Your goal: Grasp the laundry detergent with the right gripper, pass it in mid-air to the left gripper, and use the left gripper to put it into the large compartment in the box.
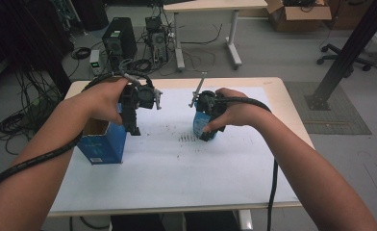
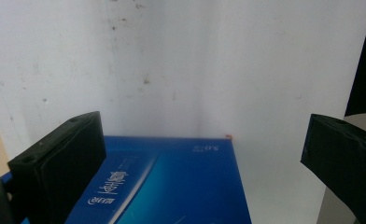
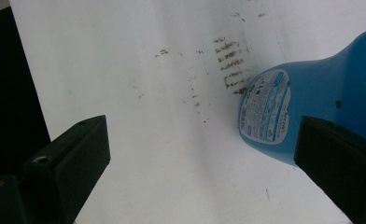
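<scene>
Blue cardboard box [image 1: 102, 142], open-topped with glossy printed sides, stands left of a smooth blue plastic bottle [image 3: 321, 107]. Left gripper [image 2: 200, 158] and right gripper [image 3: 204, 163] both gape wide, holding nothing.

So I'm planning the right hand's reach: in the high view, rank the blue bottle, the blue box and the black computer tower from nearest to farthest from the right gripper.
1. blue bottle: directly under the right gripper.
2. blue box: across the table, at its left side.
3. black computer tower: on the floor beyond the table's far edge.
</scene>
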Demonstrator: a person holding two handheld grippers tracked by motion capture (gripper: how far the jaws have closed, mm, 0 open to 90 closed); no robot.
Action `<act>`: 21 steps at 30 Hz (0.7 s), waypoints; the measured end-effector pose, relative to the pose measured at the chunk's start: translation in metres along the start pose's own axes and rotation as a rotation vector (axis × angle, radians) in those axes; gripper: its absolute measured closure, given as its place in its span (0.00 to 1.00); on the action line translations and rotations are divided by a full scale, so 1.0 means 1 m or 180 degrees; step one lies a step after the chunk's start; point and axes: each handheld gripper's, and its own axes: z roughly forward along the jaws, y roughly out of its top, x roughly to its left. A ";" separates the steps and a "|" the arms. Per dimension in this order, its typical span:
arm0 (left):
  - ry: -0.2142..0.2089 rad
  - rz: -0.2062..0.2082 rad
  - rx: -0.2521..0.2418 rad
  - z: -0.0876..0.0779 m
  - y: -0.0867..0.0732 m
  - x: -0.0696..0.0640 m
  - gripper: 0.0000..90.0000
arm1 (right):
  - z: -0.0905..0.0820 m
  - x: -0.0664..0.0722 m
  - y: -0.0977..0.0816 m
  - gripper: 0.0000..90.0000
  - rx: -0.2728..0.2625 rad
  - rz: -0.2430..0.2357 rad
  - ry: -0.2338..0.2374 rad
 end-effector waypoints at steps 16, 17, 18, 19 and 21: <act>-0.0017 0.0034 -0.0008 0.003 0.002 -0.001 0.00 | 0.003 0.003 -0.005 0.04 -0.0022 -0.0014 0.0010; -0.0017 0.0029 -0.0018 0.003 0.002 -0.001 0.00 | 0.003 0.004 -0.007 0.04 -0.0019 -0.0001 0.0008; -0.0017 0.0029 -0.0018 0.003 0.002 -0.001 0.00 | 0.003 0.004 -0.007 0.04 -0.0019 -0.0001 0.0008; -0.0018 0.0027 -0.0020 0.004 0.002 -0.001 0.00 | 0.003 0.004 -0.009 0.04 -0.0015 0.0003 0.0007; -0.0019 0.0027 -0.0041 0.004 0.001 -0.002 0.00 | 0.005 0.004 -0.014 0.04 0.0003 0.0019 0.0006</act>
